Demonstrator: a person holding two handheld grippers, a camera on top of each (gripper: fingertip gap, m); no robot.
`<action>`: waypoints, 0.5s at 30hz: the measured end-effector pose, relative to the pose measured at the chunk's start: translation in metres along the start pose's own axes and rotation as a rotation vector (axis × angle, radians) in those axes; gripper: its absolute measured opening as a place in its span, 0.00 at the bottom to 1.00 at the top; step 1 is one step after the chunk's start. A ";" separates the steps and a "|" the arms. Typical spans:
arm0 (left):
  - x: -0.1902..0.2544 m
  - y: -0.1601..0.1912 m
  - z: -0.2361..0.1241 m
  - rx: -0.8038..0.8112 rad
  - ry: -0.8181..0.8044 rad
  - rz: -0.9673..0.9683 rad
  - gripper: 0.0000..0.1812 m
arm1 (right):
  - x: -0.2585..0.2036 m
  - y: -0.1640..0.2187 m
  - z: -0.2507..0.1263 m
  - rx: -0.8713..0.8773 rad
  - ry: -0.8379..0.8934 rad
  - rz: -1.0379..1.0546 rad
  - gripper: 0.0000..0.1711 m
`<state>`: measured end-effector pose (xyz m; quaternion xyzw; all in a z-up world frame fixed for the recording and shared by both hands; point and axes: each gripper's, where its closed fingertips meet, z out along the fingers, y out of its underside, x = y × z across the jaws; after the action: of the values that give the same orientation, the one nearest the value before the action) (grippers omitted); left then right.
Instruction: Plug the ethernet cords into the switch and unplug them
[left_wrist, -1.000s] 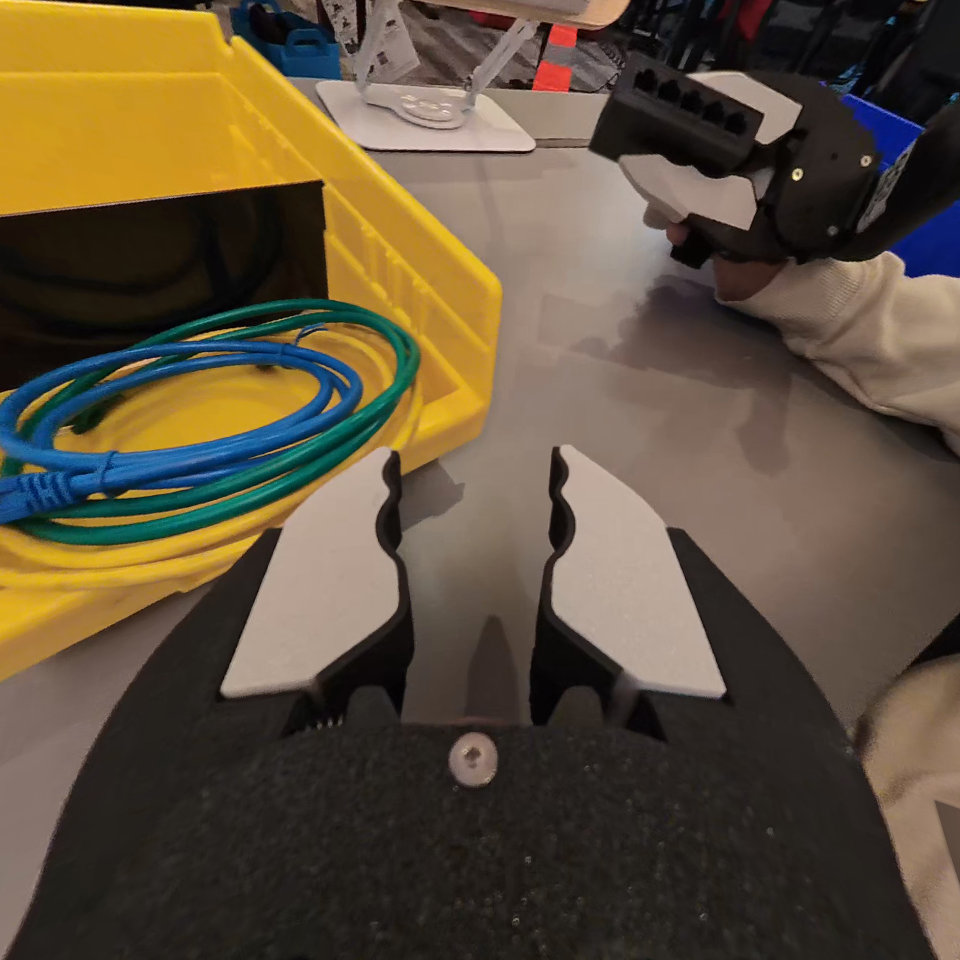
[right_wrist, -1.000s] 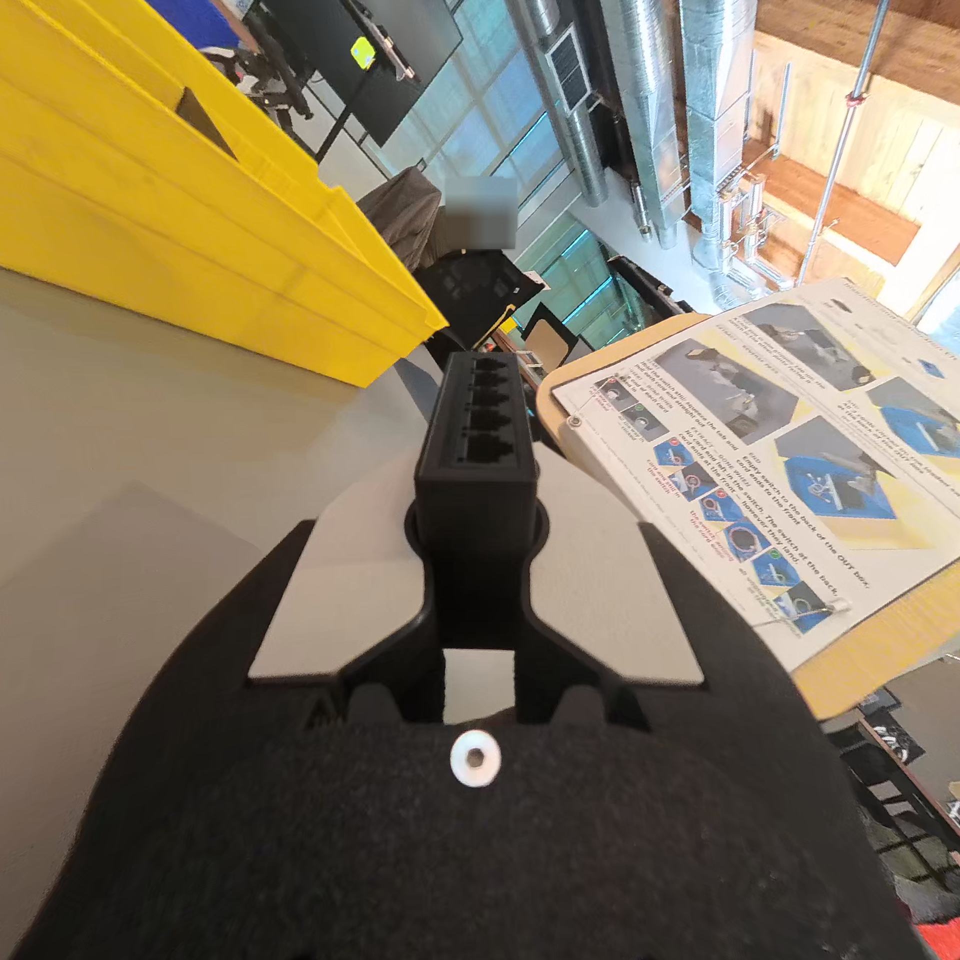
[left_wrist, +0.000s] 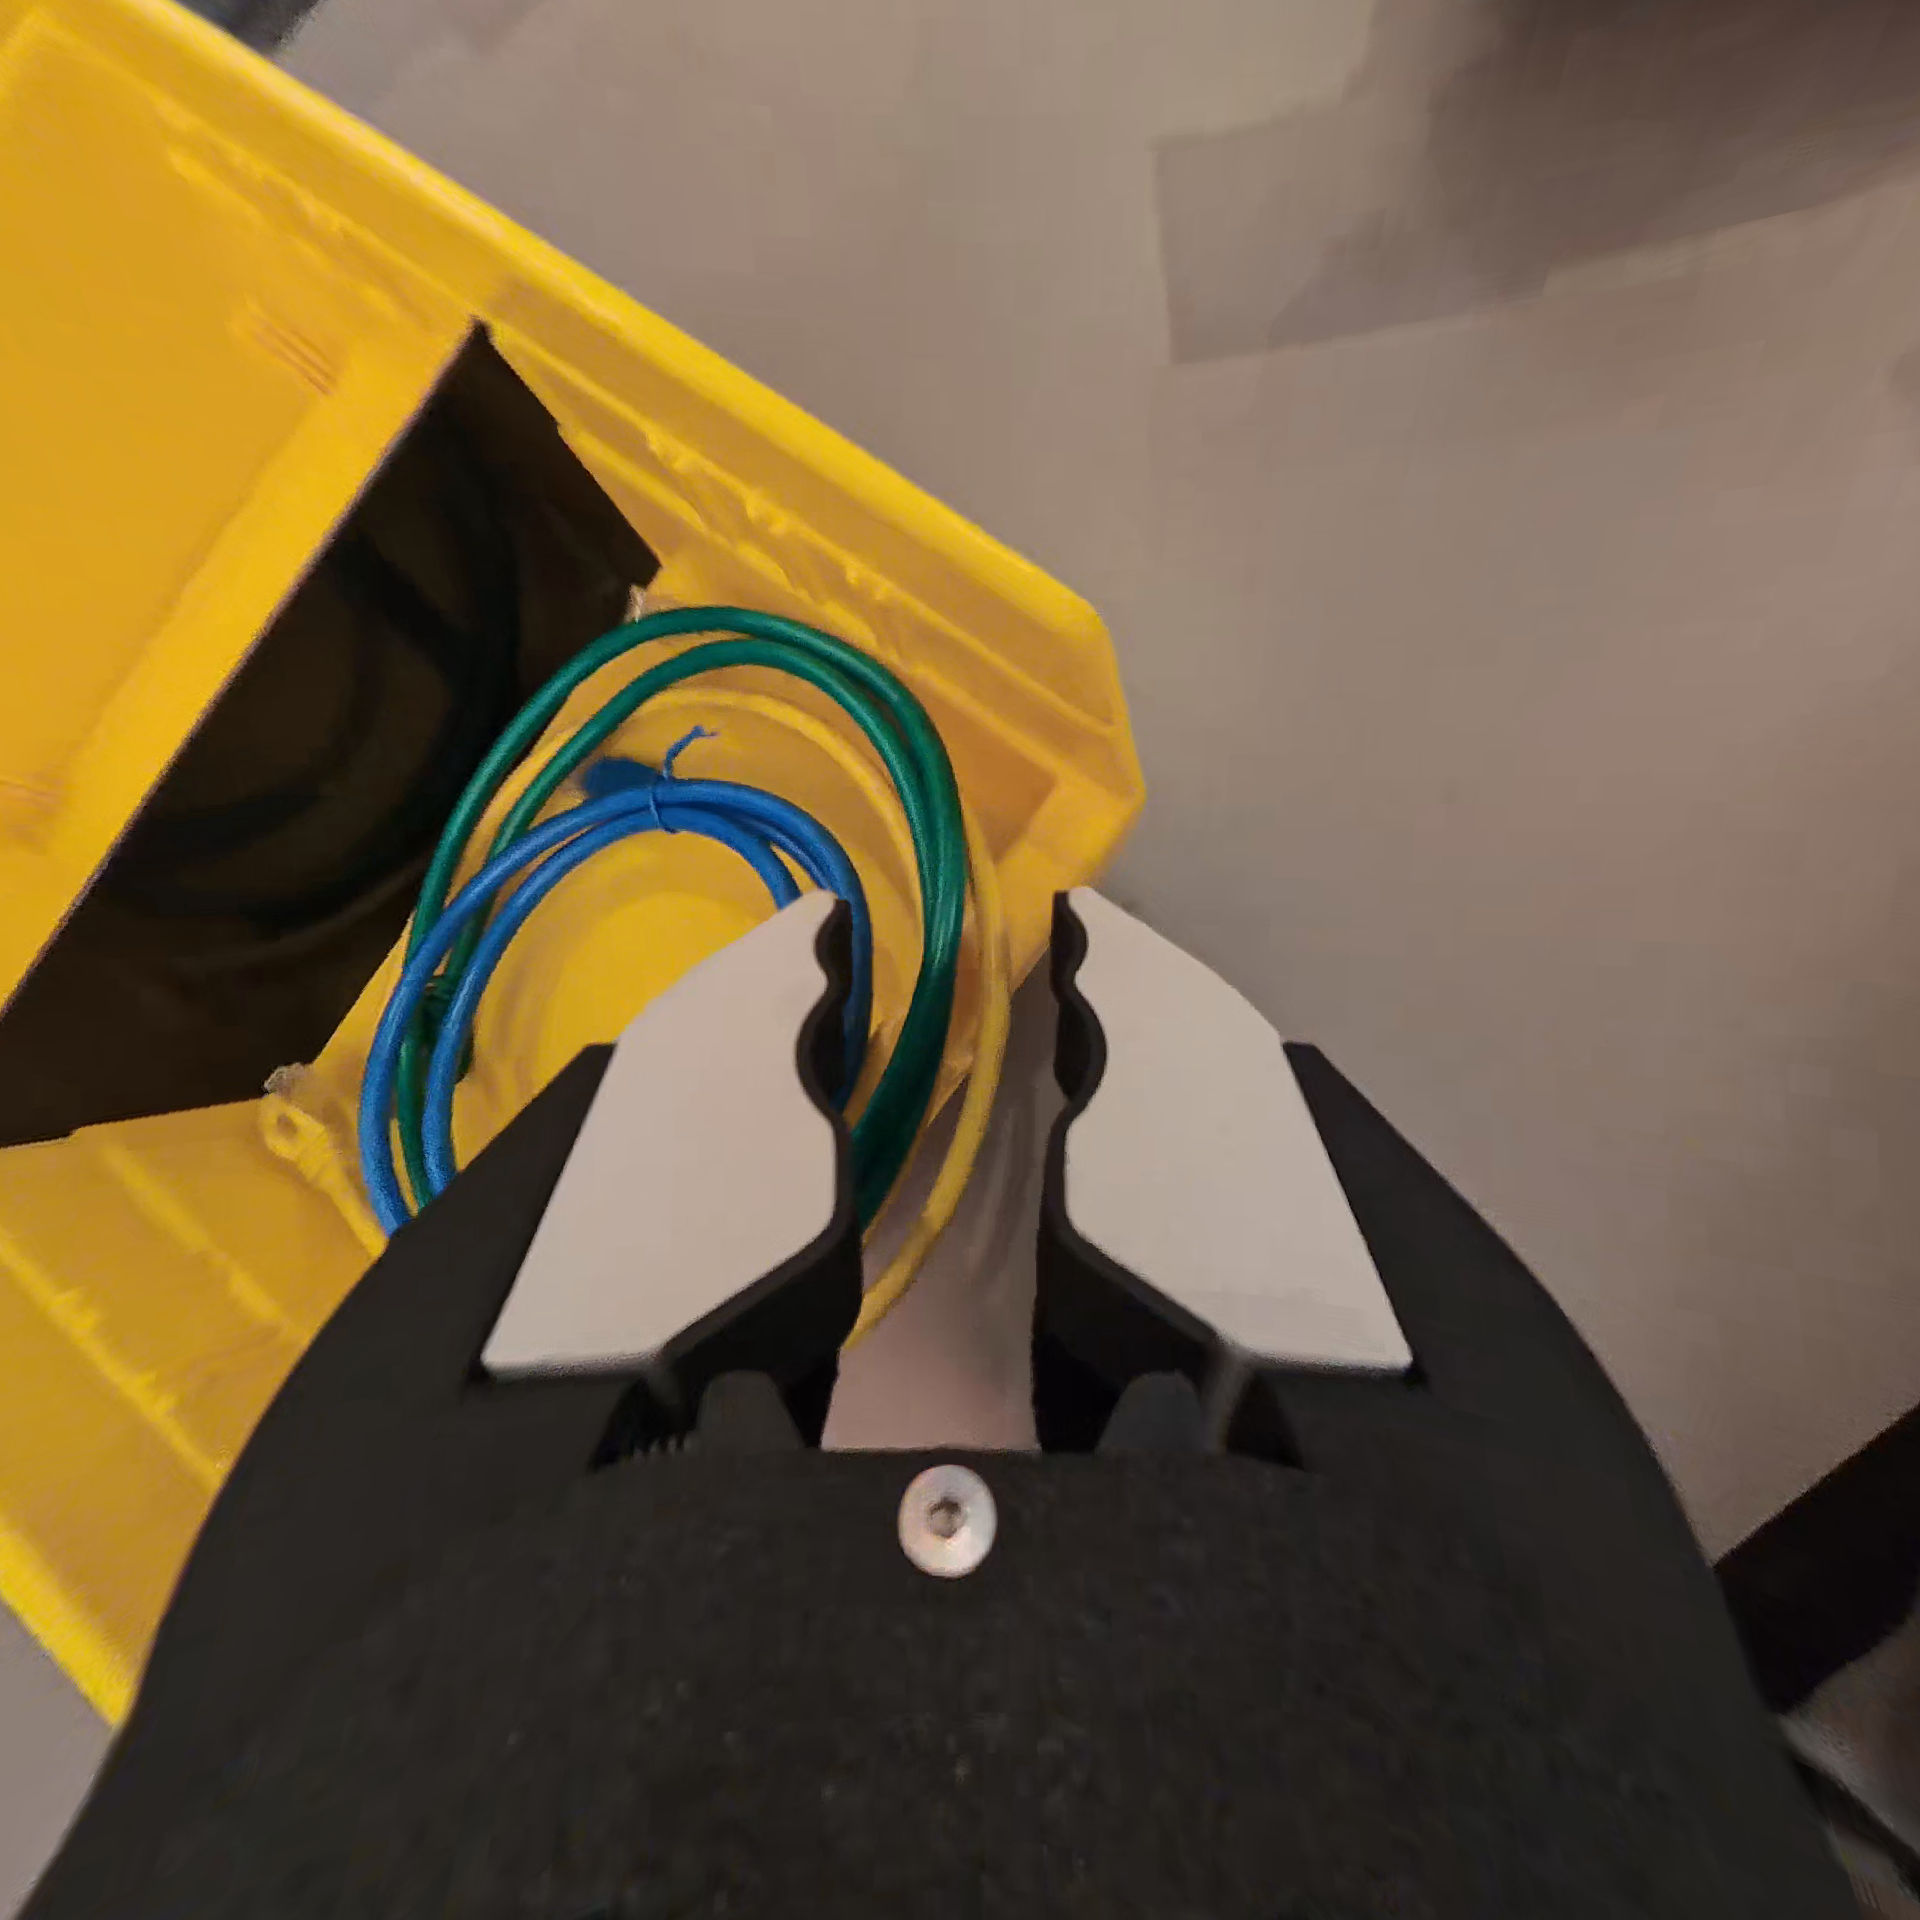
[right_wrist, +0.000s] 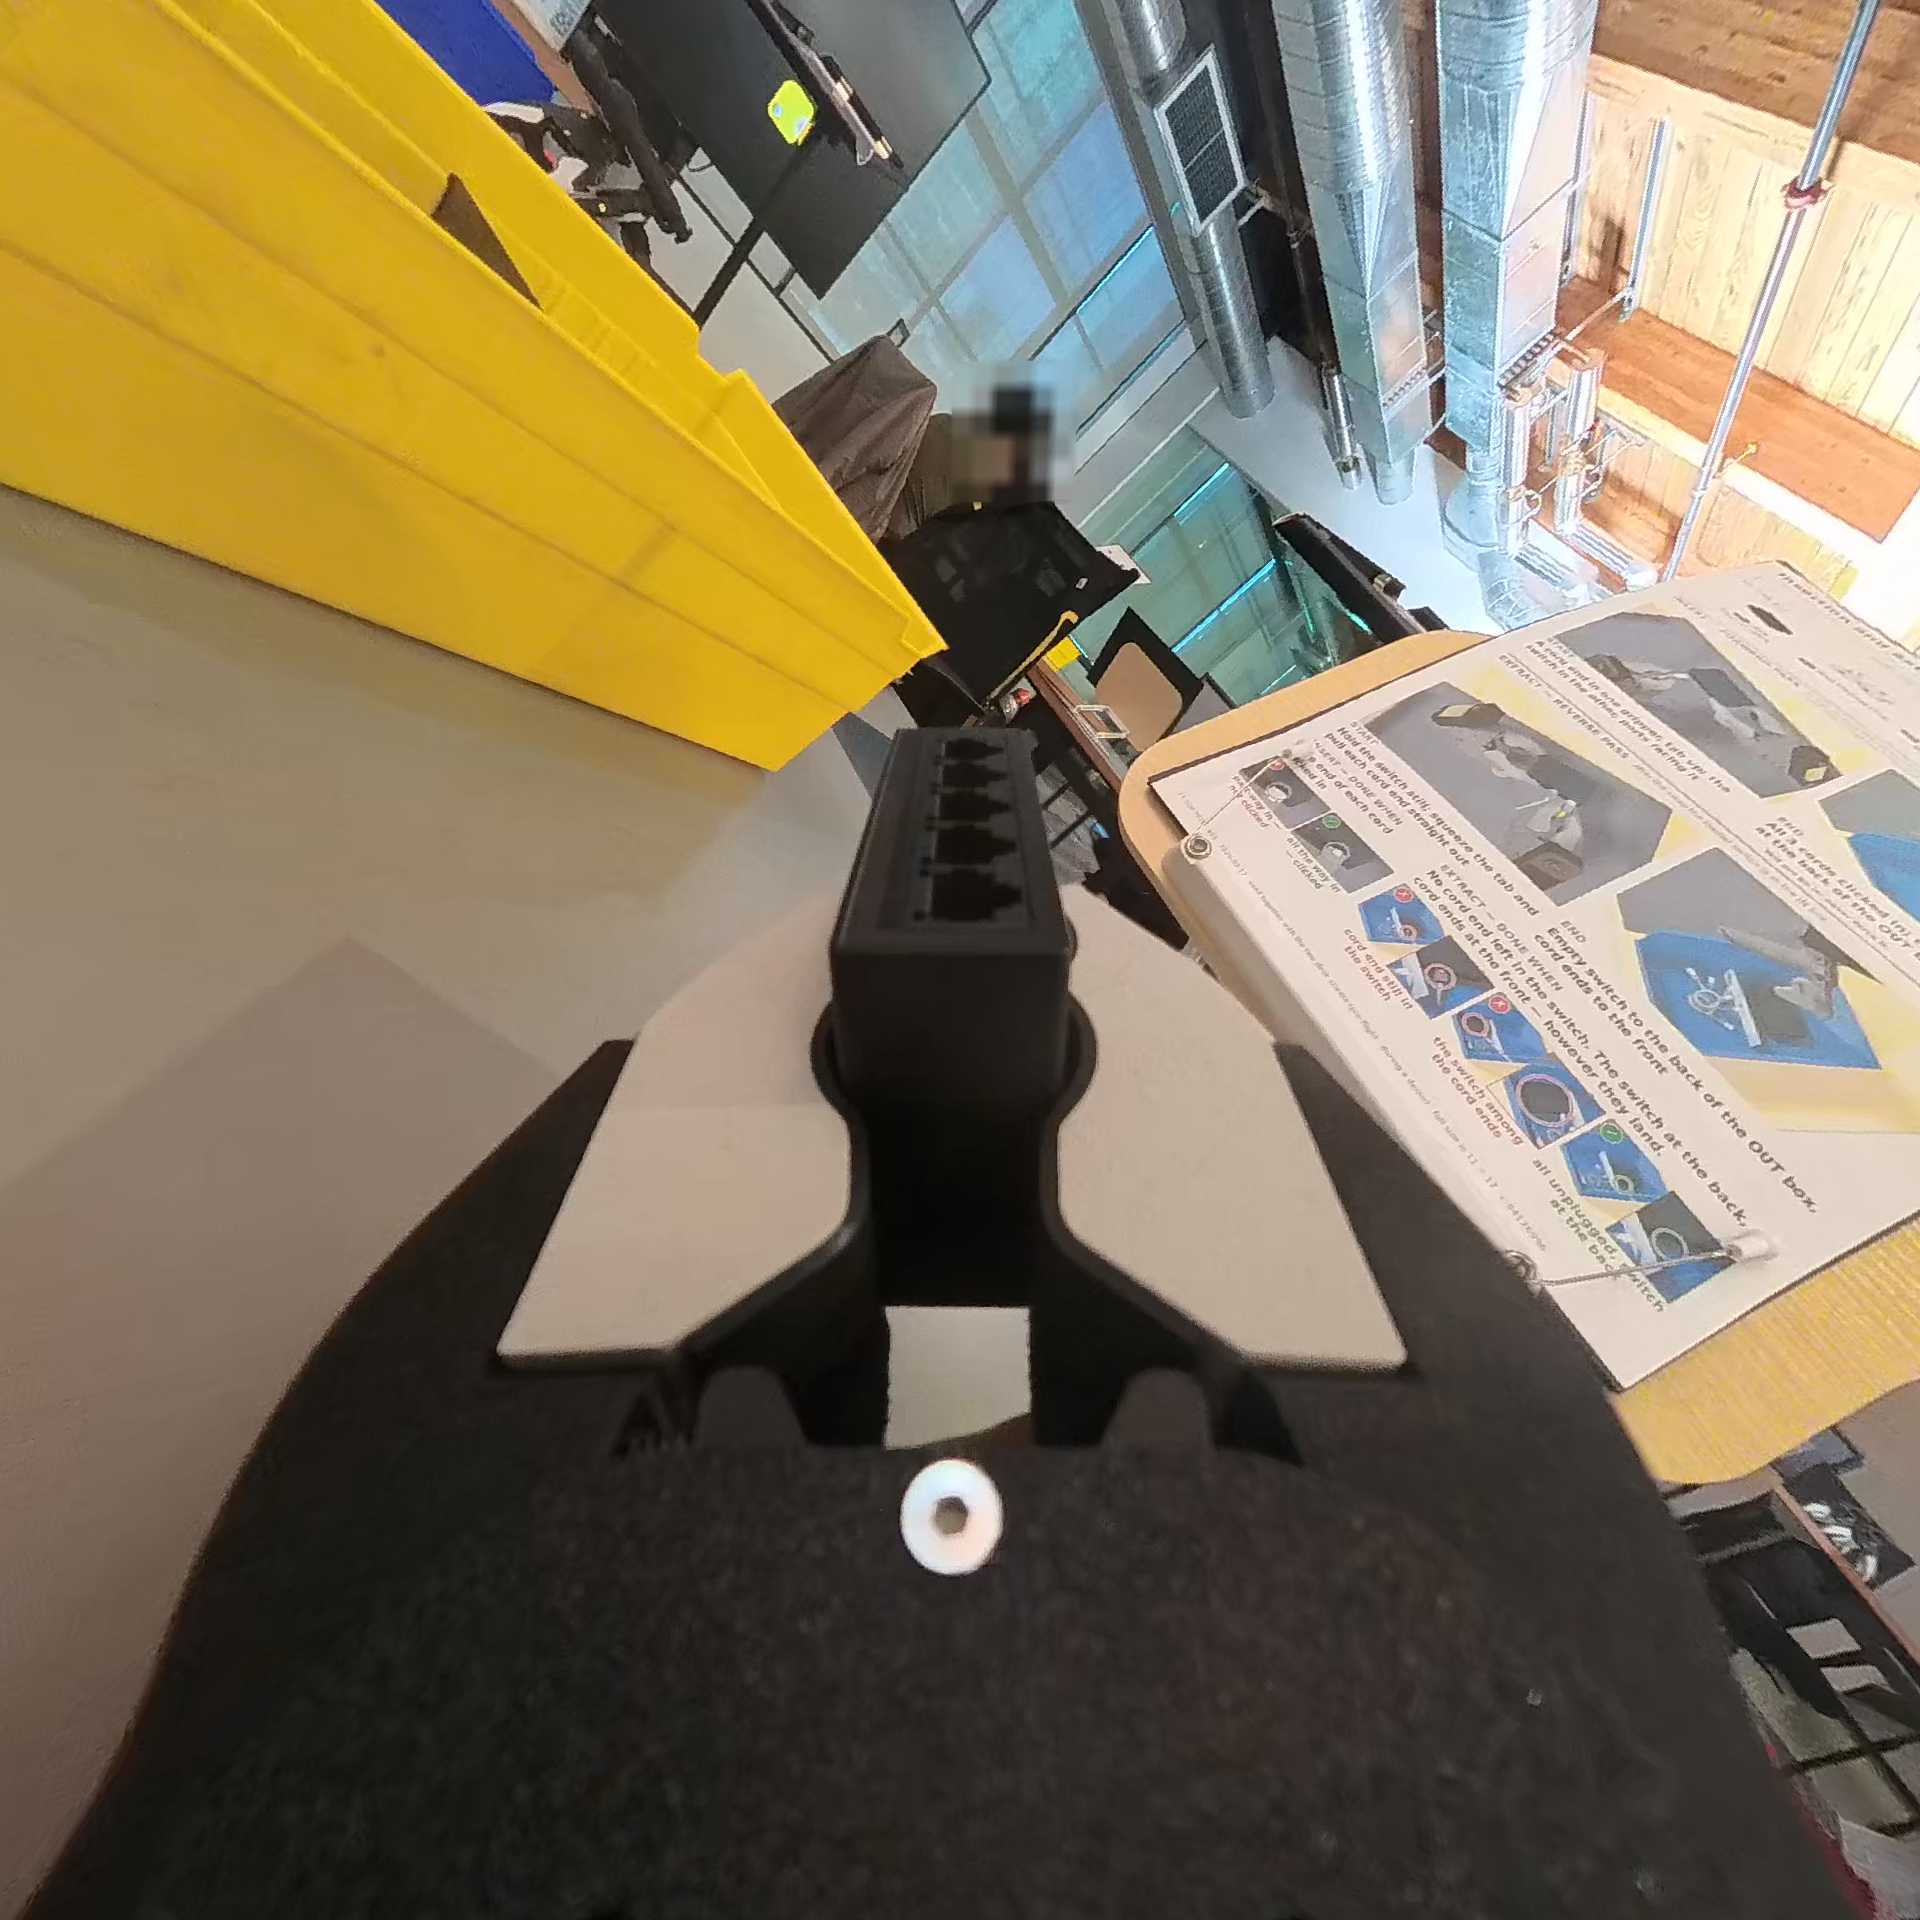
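Cords first: in my left wrist view the coiled blue cord, the green cord and a yellow cord lie together in the front compartment of the yellow bin, bundled in overlapping loops. A dark opening sits in the bin just behind the coils; what is inside it I cannot tell. My left gripper hangs over the near corner of the bin with its fingers spread apart and nothing between them. The left fingertip overlaps the blue and green loops in the picture, but I cannot tell whether it touches them. The right fingertip is over the grey desk, just outside the bin wall. The frame is a little smeared, so fine detail on the cord ends is lost.

In my right wrist view, my right gripper has its fingers pinched on the black switch, clamping its lower body from both sides. The switch juts forward beyond the fingertips, its row of ports facing up towards the camera, all of them with no cord in them. Beyond it, the yellow bin stands on the desk to the left, and an instruction sheet lies on a tan board to the right. A person stands in the background.
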<state>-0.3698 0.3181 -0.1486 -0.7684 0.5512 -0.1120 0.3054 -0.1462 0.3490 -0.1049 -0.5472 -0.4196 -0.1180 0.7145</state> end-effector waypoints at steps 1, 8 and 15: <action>-0.002 0.005 0.003 -0.049 -0.009 0.020 0.13 | 0.001 0.000 0.000 0.001 0.000 0.004 0.19; -0.002 -0.001 -0.009 -0.075 0.007 0.037 0.03 | -0.001 -0.001 0.000 0.010 -0.016 0.016 0.18; -0.024 -0.014 -0.045 0.009 -0.041 -0.029 0.03 | 0.000 -0.002 -0.001 0.011 -0.009 0.022 0.18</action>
<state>-0.3902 0.3274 -0.1007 -0.7771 0.5331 -0.1032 0.3183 -0.1465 0.3474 -0.1039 -0.5483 -0.4173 -0.1052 0.7170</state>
